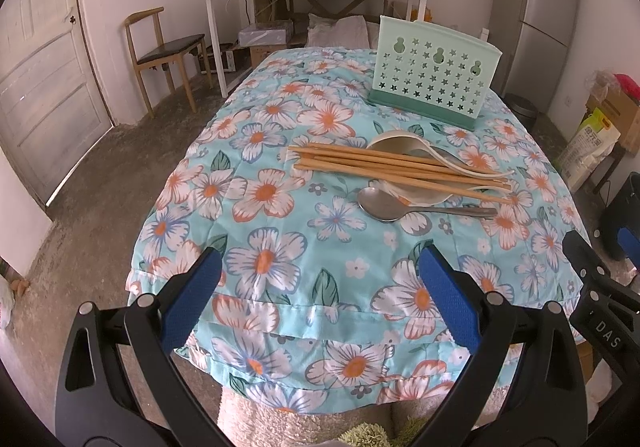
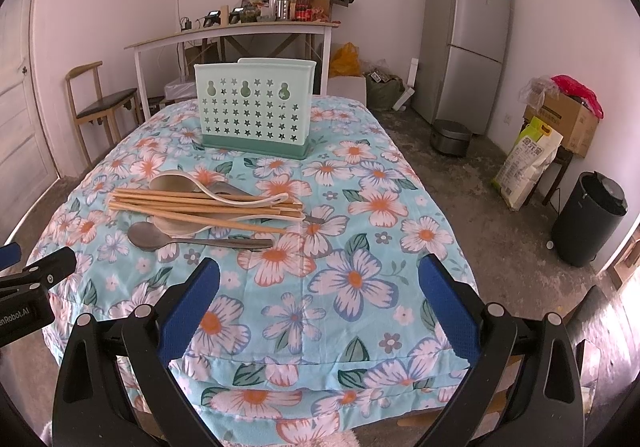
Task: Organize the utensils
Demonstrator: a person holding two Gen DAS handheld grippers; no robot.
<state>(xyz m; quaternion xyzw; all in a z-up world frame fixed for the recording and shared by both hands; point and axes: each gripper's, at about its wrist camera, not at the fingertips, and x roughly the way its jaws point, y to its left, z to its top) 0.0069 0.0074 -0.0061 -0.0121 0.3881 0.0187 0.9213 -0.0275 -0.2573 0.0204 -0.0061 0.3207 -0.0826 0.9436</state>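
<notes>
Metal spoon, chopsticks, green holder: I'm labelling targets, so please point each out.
Metal spoon (image 1: 380, 203): left wrist view, on its bowl.
Chopsticks (image 1: 384, 165): left wrist view, mid-length of the wooden bundle.
Green holder (image 2: 252, 111): right wrist view, on its star-perforated front wall.

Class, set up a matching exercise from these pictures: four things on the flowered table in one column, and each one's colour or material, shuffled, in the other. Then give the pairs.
Things:
1. utensil holder
2. chopsticks
3. spoon nearest the grippers
4. gripper finger pads

Descriptions:
A. grey metal
B. blue
C. pale green with star-shaped holes
D. light wood

Pairs: 1-C, 2-D, 3-A, 4-B
</notes>
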